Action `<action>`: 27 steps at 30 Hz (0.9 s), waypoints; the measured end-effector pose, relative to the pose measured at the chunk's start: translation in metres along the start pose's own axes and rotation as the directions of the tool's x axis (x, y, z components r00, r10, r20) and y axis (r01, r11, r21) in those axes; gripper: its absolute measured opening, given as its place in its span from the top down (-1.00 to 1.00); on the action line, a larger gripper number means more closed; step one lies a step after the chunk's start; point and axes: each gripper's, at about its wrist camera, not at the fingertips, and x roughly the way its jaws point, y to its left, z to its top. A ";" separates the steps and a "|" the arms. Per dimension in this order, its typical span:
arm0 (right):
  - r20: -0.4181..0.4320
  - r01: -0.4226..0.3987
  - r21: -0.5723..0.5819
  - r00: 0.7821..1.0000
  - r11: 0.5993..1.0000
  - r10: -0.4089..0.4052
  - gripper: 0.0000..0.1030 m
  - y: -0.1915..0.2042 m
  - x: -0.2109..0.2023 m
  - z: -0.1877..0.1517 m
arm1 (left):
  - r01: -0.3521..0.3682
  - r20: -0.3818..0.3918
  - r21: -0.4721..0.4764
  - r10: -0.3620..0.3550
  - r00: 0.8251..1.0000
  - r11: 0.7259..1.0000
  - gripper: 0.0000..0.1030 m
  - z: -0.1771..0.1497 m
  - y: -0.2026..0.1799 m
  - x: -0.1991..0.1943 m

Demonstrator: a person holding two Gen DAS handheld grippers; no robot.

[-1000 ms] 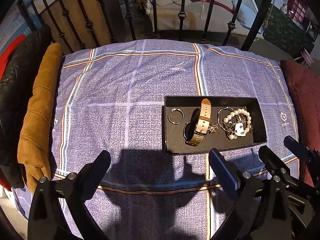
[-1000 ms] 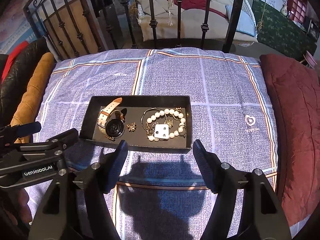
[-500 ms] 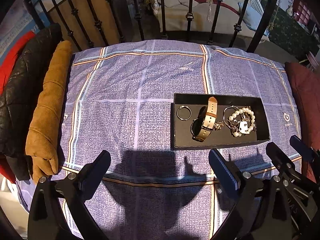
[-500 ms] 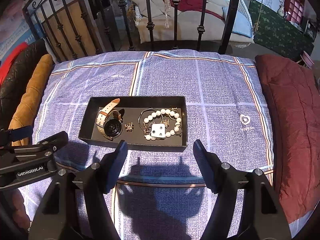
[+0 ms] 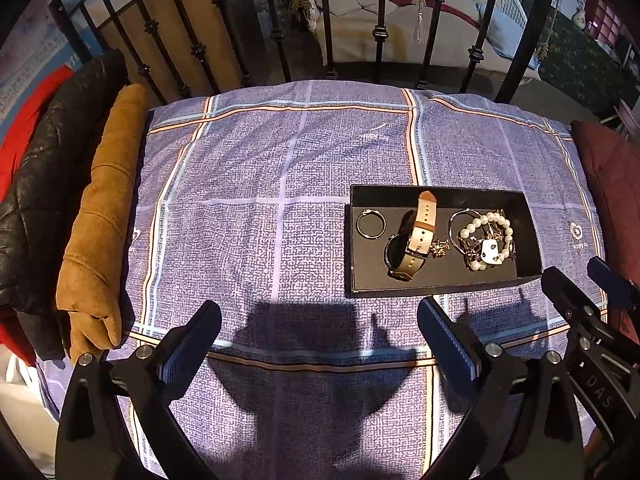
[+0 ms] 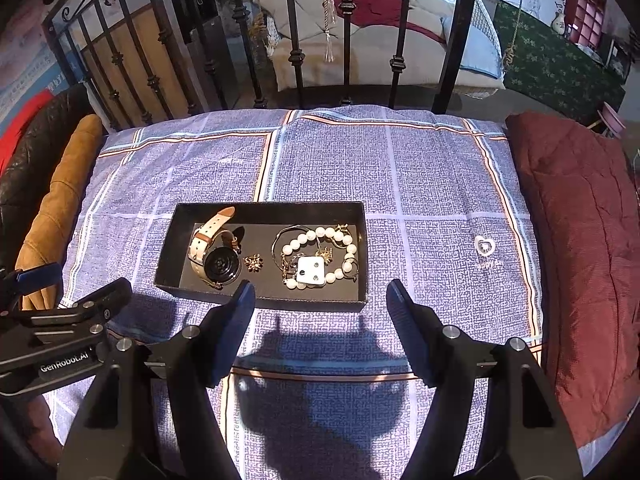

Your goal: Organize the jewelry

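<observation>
Down on the checked bedspread [image 5: 280, 184], the left wrist view has the black jewelry tray [image 5: 440, 286] at two o'clock of the left hand-held gripper [image 5: 318, 332], whose jaws gape empty. From the right wrist, the tray [image 6: 264, 301] lies at eleven o'clock, just beyond the open, empty right hand-held gripper [image 6: 320, 312], holding a watch [image 6: 212, 254] and pearl bracelet [image 6: 320, 256].

The tangle under the pearl bracelet [image 6: 320, 258] at the tray's [image 6: 264, 211] three o'clock end is too small to separate; its near wall hides the floor's front strip.
</observation>
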 end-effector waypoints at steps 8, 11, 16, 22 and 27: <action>0.006 -0.004 0.005 1.000 1.000 0.004 -0.32 0.001 -0.002 -0.001 | -0.008 0.006 -0.005 0.008 1.000 1.000 -0.87 -0.001 0.002 -0.002; 0.012 -0.003 0.010 1.000 1.000 0.003 -0.32 0.000 -0.003 -0.001 | -0.007 0.004 -0.009 0.007 1.000 1.000 -0.87 -0.002 0.003 -0.002; 0.011 -0.011 0.020 1.000 1.000 0.010 -0.32 -0.002 -0.006 -0.002 | -0.008 0.002 -0.008 0.008 1.000 1.000 -0.87 -0.004 0.003 -0.003; 0.011 -0.012 0.025 1.000 1.000 0.012 -0.32 -0.003 -0.008 -0.004 | -0.008 0.004 -0.006 0.008 1.000 1.000 -0.87 -0.006 0.002 -0.005; 0.011 -0.013 0.025 1.000 1.000 0.012 -0.32 -0.004 -0.009 -0.005 | -0.010 0.007 0.001 0.010 1.000 1.000 -0.87 -0.006 0.000 -0.006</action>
